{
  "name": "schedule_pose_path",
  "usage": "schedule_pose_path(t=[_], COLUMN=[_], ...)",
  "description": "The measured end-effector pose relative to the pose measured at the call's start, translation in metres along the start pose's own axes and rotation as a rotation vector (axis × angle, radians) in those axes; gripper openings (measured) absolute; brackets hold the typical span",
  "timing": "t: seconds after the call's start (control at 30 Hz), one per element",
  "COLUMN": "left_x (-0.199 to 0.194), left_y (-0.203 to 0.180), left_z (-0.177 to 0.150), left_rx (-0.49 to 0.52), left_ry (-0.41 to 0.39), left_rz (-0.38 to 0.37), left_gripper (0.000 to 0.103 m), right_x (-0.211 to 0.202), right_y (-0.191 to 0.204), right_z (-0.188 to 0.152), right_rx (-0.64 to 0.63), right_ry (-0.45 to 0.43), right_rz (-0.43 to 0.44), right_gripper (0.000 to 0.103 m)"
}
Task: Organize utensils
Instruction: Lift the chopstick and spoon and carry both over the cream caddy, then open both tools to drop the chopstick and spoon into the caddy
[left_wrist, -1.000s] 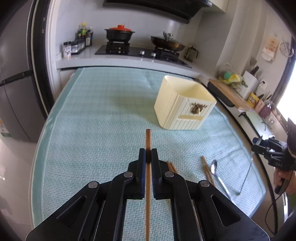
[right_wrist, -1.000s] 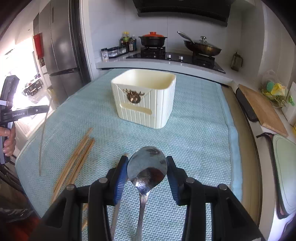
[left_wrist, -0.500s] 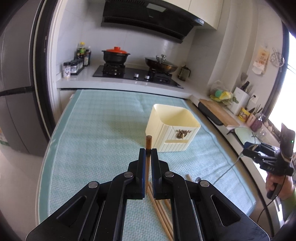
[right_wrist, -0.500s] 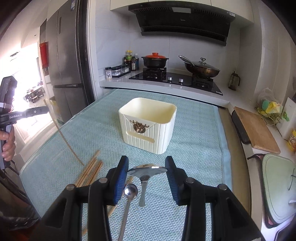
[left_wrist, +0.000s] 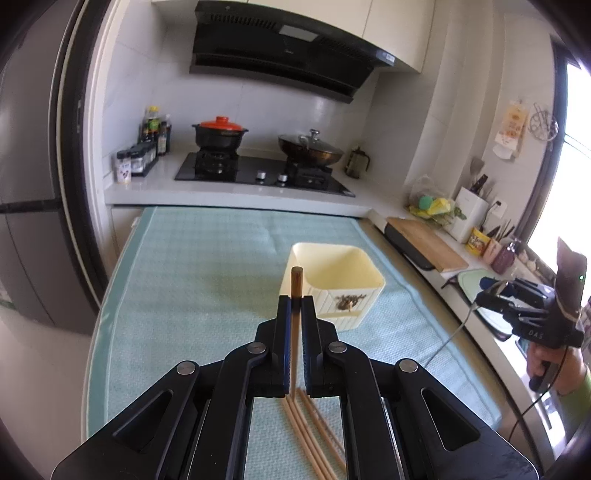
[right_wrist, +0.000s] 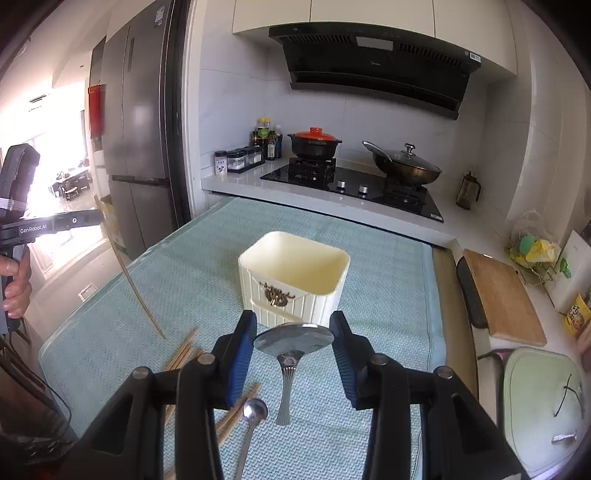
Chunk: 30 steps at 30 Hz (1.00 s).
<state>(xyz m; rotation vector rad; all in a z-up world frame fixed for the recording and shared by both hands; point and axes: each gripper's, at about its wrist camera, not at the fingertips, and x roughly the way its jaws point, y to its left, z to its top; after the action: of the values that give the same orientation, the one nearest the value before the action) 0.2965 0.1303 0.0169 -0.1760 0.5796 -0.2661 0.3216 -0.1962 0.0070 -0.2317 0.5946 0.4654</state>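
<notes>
1. While the left tool (left_wrist: 294, 301) was clenched on a single wooden chopstick (left_wrist: 296, 284), that stick's blunt end poked out past the fingertips, and in the right wrist view its thin end hung clear above the counter (right_wrist: 388, 266)
2. The right tool (right_wrist: 293, 334) gripped a large spoon (right_wrist: 291, 345) by the edges of its bowl, the handle hanging down between the blue pads
3. Below the tools, loose chopsticks (left_wrist: 314, 439) lay in a bunch on the teal cloth (left_wrist: 207, 266), with a smaller spoon (right_wrist: 253, 417) beside them
4. Further out, a cream ribbed holder (right_wrist: 295, 277) stood upright on the cloth, open-topped, well apart from the loose utensils
5. Beyond it, a stove (right_wrist: 351, 181) carried a red-lidded pot (right_wrist: 314, 142) and a wok (right_wrist: 406, 168)
</notes>
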Motion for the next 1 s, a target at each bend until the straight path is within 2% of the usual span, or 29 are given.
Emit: schedule_pose_path(t=[0.27,0.4,0.5,0.6,0.8,1.0], left_x=[0.005,0.026,0.055,0.093,0.172,0.213], left_y=[-0.031,-0.049,-0.056,-0.057,-0.044,-0.038], left_z=[0.077,0.114,0.129,0.131,0.104,0.081], left_rx=[0.076,0.093,0.093,0.072,-0.005,-0.026], left_ry=[-0.098,-0.133,-0.129,-0.080,0.084,0.179], left_rz=[-0.016,-0.027,-0.029,-0.033,-0.035,0.009], left_gripper=[0.003,0.003,0.003,0.003,0.003,0.004], right_x=[0.006,0.023,0.048,0.083,0.165,0.213], right_y=[-0.009,-0.015,-0.019,-0.025,-0.044,-0.060], right_z=[0.075,0.113,0.131,0.134,0.112,0.090], right_rx=[-0.029,-0.032,-0.025,0.000,0.092,0.166], right_ry=[-0.085,-0.140,-0.156,-0.123,0.058,0.162], right_rz=[-0.031,-0.056,-0.054,-0.037,0.013,0.012], right_gripper=[0.042,0.042,0.042,0.042,0.042,0.042])
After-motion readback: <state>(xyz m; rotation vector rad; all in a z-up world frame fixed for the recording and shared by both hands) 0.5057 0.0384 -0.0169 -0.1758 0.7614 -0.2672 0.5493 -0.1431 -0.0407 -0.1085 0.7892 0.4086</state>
